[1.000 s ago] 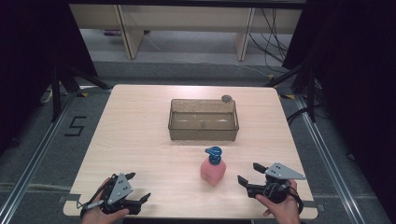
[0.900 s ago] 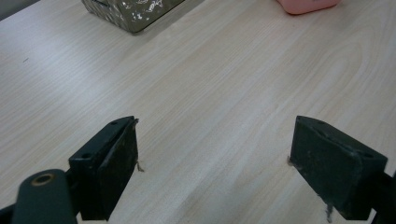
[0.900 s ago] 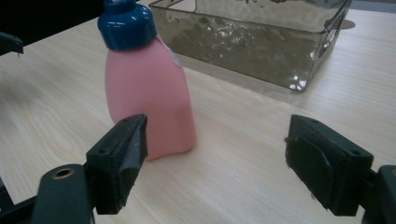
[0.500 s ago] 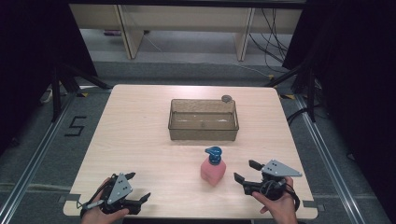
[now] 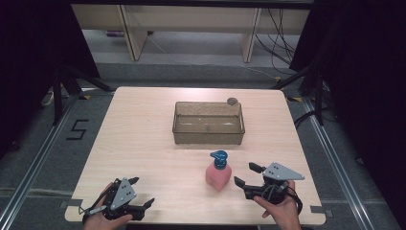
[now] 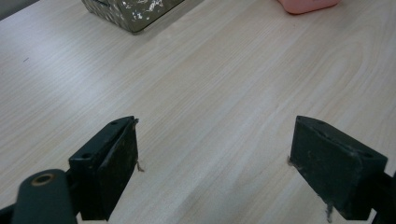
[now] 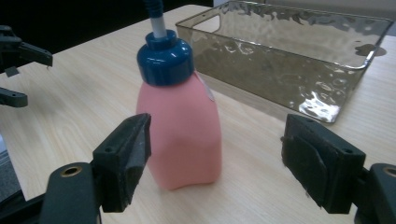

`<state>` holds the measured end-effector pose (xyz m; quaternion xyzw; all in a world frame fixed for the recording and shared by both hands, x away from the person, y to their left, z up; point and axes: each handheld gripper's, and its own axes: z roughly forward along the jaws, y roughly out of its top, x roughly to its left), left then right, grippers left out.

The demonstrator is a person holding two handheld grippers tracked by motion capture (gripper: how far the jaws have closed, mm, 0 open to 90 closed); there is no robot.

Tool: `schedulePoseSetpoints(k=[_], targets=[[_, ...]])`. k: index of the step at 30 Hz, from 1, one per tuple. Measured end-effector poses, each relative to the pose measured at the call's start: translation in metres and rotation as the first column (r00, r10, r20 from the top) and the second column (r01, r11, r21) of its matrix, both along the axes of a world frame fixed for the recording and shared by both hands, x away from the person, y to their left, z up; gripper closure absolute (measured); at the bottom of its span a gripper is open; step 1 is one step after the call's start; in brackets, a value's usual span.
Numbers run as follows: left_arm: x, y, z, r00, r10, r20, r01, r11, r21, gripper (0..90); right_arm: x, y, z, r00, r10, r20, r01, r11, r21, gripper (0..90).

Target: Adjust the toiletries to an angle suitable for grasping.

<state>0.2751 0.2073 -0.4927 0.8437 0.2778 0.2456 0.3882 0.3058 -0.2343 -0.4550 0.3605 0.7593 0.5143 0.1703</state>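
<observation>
- The right gripper [image 5: 249, 175], held in the person's right hand [image 5: 282, 211], points at the pink bottle [image 5: 218, 175] from just beside it. Its jaws stand apart with nothing pressed between them, and they have just been closing a little; the bottle is ahead of the jaws, not between them.
- In the right gripper view, the bottle [image 7: 180, 126] stands upright just past the left jaw, leaving a wide gap to the right jaw.
- The left gripper [image 5: 139, 194], in the left hand [image 5: 103, 218], rests well apart from the bottle near the table's front edge. Its jaws are spread wide over bare wood.
- The bottle stands on the pale wooden table [image 5: 143, 139], between the right gripper and a clear plastic bin [image 5: 208, 123] that sits farther back.
- A small round grey object [image 5: 232, 101] lies on the table just behind the bin's far corner.
- The bottle has a blue screw cap [image 7: 165, 58] and a pump stem above it. Its body looks like smooth plastic, probably light and a little springy, and likely slippery to the pads.
- The best hold is likely across the flat, wide part of the pink body, below the shoulder; the cap and stem look too narrow and top-heavy for a steady grip.
- A pale label edge shows on the bottle's far side; no writing on it can be read.
- A black numeral 5 [image 5: 76, 129] is marked on the floor, left of the table.
</observation>
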Motion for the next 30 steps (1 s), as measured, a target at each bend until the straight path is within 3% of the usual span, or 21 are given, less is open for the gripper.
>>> schedulePoseSetpoints(k=[3, 4, 5, 6, 10, 13, 14, 15, 17, 18, 21, 23, 26, 29, 30], targets=[[0.0, -0.002, -0.001, 1.0, 0.002, 0.001, -0.002, 0.9998, -0.022, 14.7, 0.002, 0.002, 0.001, 0.9999, 0.011, 0.013, -0.011, 0.9998, -0.017, 25.3], [0.0, 0.0, 0.0, 1.0, -0.002, 0.005, 0.002, 1.0, 0.003, 14.7, 0.002, 0.004, 0.002, 0.9999, 0.008, 0.012, -0.007, 0.9998, -0.016, 25.8], [0.0, 0.0, 0.0, 1.0, -0.002, 0.005, 0.002, 1.0, 0.003, 14.7, 0.003, 0.005, 0.002, 0.9997, 0.019, 0.018, -0.019, 0.9998, -0.009, 26.0], [0.0, -0.001, -0.001, 1.0, 0.004, 0.002, -0.004, 0.9997, -0.022, 14.8, 0.004, 0.006, 0.002, 0.9996, 0.025, 0.01, -0.025, 0.9997, -0.003, 26.0], [0.0, 0.0, 0.0, 0.9999, 0.003, 0.011, -0.003, 1.0, 0.006, 14.8, 0.004, 0.008, 0.003, 0.9996, 0.018, 0.02, -0.018, 0.9997, -0.018, 26.0], [0.0, -0.001, -0.001, 1.0, 0.003, 0.001, -0.003, 0.9997, -0.023, 14.8, 0.007, 0.012, 0.003, 0.9986, 0.034, 0.041, -0.033, 0.9994, -0.01, 26.4], [0.0, -0.002, -0.001, 1.0, 0.003, 0.003, -0.003, 0.9998, -0.022, 14.7, 0.006, 0.014, 0.004, 0.999, 0.039, 0.023, -0.039, 0.9992, 0.003, 26.4], [0.0, -0.001, -0.001, 0.9999, 0.005, 0.015, -0.005, 1.0, 0.008, 14.7, 0.006, 0.014, 0.004, 0.999, 0.039, 0.023, -0.039, 0.9992, 0.003, 26.4], [0.0, -0.001, -0.001, 1.0, 0.003, 0.005, -0.003, 1.0, -0.004, 14.8, 0.005, 0.016, 0.004, 0.999, 0.043, 0.013, -0.043, 0.9991, 0.003, 26.4], [0.0, -0.001, -0.001, 1.0, 0.004, 0.001, -0.004, 0.9998, -0.019, 14.8, 0.008, 0.017, 0.004, 0.9982, 0.045, 0.039, -0.045, 0.999, 0.0, 26.5], [0.0, 0.0, 0.0, 1.0, 0.001, 0.001, -0.001, 1.0, -0.002, 14.8, 0.008, 0.018, 0.005, 0.9985, 0.043, 0.034, -0.043, 0.9991, -0.002, 26.7], [0.0, -0.001, -0.001, 1.0, 0.007, 0.002, -0.007, 0.9997, -0.024, 14.8, 0.011, 0.021, 0.005, 0.997, 0.062, 0.046, -0.062, 0.998, 0.008, 28.0], [0.0, 0.0, 0.0, 1.0, 0.001, -0.001, -0.001, 1.0, -0.006, 14.8, 0.015, 0.026, 0.008, 0.9948, 0.081, 0.061, -0.08, 0.9967, -0.01, 28.1], [0.001, 0.0, 0.0, 1.0, 0.008, 0.005, -0.008, 0.9998, -0.02, 14.7, 0.017, 0.031, 0.01, 0.995, 0.085, 0.052, -0.084, 0.9964, -0.008, 28.3], [0.0, 0.0, 0.0, 1.0, -0.001, 0.002, 0.001, 1.0, -0.003, 14.7, 0.017, 0.032, 0.01, 0.9946, 0.089, 0.054, -0.088, 0.9961, -0.006, 28.5]])
